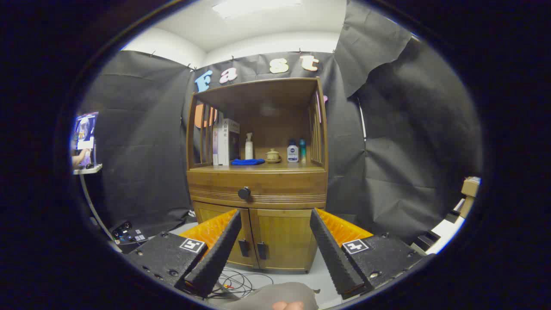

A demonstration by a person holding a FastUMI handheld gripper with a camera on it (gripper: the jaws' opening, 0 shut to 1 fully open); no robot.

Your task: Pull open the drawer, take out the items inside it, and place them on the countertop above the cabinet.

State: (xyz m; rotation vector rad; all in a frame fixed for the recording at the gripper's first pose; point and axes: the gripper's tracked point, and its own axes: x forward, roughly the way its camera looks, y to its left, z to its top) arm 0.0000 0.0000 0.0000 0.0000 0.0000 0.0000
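The gripper (275, 215) had its fingers wide apart and held nothing. Wires (236, 282) lay on the floor between them. Beyond stood the wooden cabinet (258, 189). Its drawer (258, 191) was closed, hiding what was inside. On the countertop (280, 167) sat books (226, 142), a blue cloth (247, 162), a small pot (272, 156) and bottles (292, 153).

The drawer (258, 191) sits closed under the countertop (258, 168), above two doors (258, 239); the gripper (274, 215), fingers spread, hangs well before them.
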